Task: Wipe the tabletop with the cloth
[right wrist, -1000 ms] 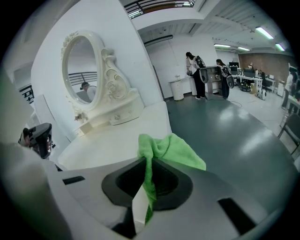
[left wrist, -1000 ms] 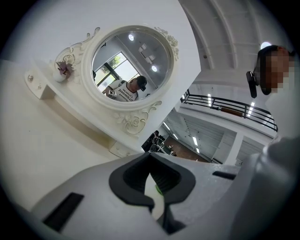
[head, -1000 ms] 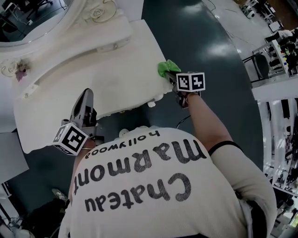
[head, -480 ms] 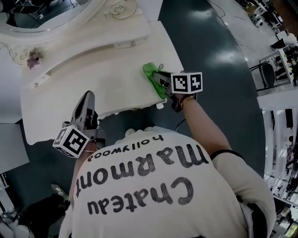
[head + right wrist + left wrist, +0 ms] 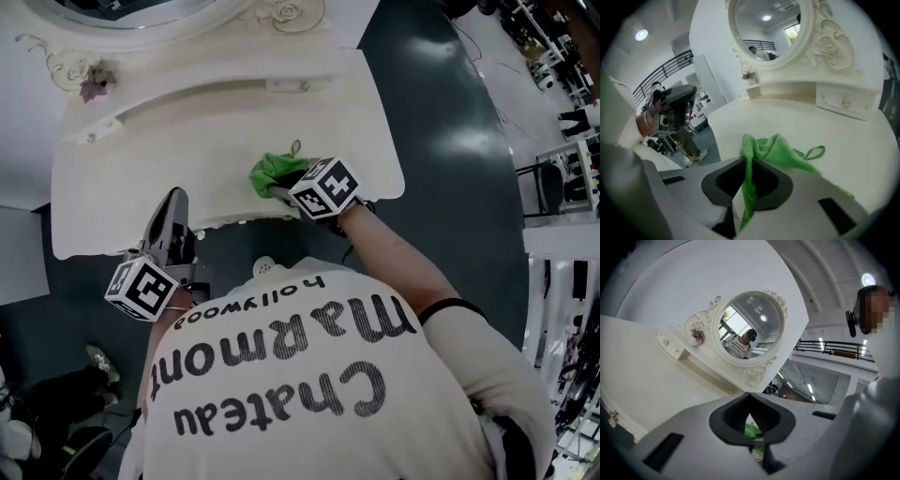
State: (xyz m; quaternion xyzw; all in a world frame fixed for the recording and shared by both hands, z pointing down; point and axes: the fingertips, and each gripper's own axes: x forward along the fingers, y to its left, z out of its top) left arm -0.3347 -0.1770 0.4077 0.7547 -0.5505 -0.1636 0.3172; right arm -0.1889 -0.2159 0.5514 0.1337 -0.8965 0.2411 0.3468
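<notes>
The right tool is clenched on a bright green microfibre cloth lying near the front edge of the cream vanity surface. The left tool, clenched empty, hovers at that edge. The beige shirt reads "Chateau Marmont Hollywood"

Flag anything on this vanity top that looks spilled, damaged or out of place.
Nothing stands out. The green cloth is bunched in the right gripper on the white tabletop, as wiping needs. I see no spills or damage there.
</notes>
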